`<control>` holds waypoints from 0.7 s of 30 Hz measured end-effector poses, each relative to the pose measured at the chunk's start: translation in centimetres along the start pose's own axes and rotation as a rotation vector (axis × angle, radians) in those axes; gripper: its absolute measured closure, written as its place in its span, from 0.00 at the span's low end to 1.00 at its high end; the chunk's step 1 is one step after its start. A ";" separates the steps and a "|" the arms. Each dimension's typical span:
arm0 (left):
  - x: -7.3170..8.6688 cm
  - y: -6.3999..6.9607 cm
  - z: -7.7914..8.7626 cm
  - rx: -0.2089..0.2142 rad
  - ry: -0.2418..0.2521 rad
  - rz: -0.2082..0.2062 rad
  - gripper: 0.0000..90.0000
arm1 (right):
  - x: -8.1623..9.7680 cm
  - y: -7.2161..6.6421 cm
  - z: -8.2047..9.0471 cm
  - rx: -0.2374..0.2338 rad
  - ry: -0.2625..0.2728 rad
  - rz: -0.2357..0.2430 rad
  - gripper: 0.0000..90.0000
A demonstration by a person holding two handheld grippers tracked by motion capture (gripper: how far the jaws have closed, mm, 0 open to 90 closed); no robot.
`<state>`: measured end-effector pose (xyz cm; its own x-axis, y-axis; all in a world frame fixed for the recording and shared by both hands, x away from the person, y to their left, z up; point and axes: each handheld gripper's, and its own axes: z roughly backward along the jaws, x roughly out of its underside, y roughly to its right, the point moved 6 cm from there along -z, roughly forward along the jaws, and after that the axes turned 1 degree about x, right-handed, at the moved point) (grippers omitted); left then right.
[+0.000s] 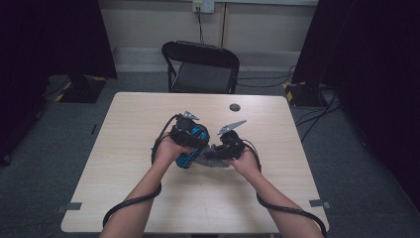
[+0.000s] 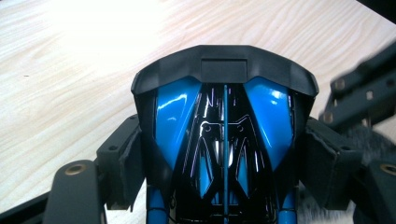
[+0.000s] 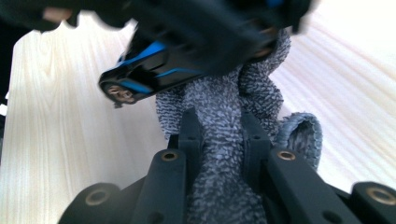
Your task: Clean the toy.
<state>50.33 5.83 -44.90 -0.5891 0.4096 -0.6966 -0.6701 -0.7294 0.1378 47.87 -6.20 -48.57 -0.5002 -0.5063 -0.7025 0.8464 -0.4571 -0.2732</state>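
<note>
Nearest to us, the right tool [image 3: 219, 128] is pinching a grey, nubbly terry cloth [image 3: 224, 154] between its black pads; the fabric bunches up ahead of the tips and a rolled edge flops out to one side. We judge this cloth soft, light and limp: it will fold and drag unless it is gathered in a thick wad, as it is here, and a hold on a single edge would likely slip.

Just beyond the right tool's tips, the cloth presses against the underside of a glossy blue and black toy car [image 3: 149, 70], a hard plastic shell with a matt black spoiler.

The left tool [image 2: 224, 154] stands wide, with its padded jaws clamped on the car's two flanks, the spoiler pointing away from it. We judge the car stiff, light and slippery on its polished panels, so the flat sides between the wheels are the sound place to grip, not the thin spoiler, which could snap.

Both tools meet above the middle of the pale wooden desk [image 1: 277, 198]. Past the desk stands a black folding chair [image 1: 200, 67].
</note>
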 end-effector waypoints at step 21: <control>-0.1 -1.1 1.3 -0.026 0.021 0.025 0.28 | 0.3 0.7 0.8 0.043 -0.041 0.026 0.84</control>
<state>50.52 7.27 -44.07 -0.5961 0.3794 -0.7077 -0.6431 -0.7533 0.1378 48.18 -7.23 -48.42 -0.4857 -0.5475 -0.6814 0.8510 -0.4741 -0.2257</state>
